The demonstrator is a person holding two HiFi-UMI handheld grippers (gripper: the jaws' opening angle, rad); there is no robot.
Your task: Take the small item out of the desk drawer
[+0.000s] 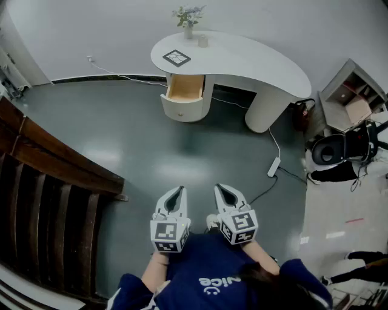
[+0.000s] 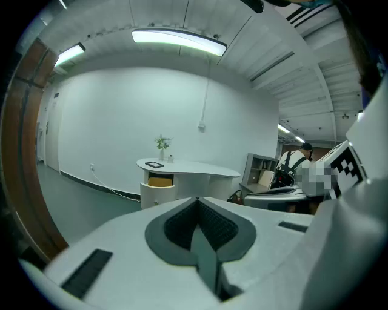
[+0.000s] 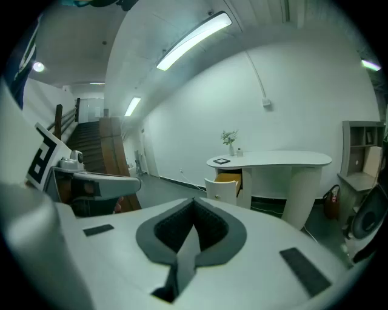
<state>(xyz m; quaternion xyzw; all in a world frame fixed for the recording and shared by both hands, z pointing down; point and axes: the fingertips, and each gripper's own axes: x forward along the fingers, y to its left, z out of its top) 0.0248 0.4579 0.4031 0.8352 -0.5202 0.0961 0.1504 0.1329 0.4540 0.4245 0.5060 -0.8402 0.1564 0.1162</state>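
A white curved desk (image 1: 242,60) stands far across the grey floor. Its drawer (image 1: 185,91) is pulled open and shows a wooden inside; I cannot make out any small item in it. In the gripper views the desk (image 2: 188,168) (image 3: 273,160) and its open drawer (image 2: 159,181) (image 3: 227,180) look small and distant. My left gripper (image 1: 177,189) (image 2: 197,201) and right gripper (image 1: 219,188) (image 3: 194,203) are held side by side close to the person's body, pointing toward the desk. Both have their jaws together with nothing between them.
A dark wooden stair railing (image 1: 54,181) runs along the left. A power strip with cable (image 1: 274,166) lies on the floor right of the desk. A shelf unit (image 1: 351,97) and black equipment (image 1: 339,148) stand at the right. On the desk are a vase (image 1: 188,18) and a marker tag (image 1: 176,57).
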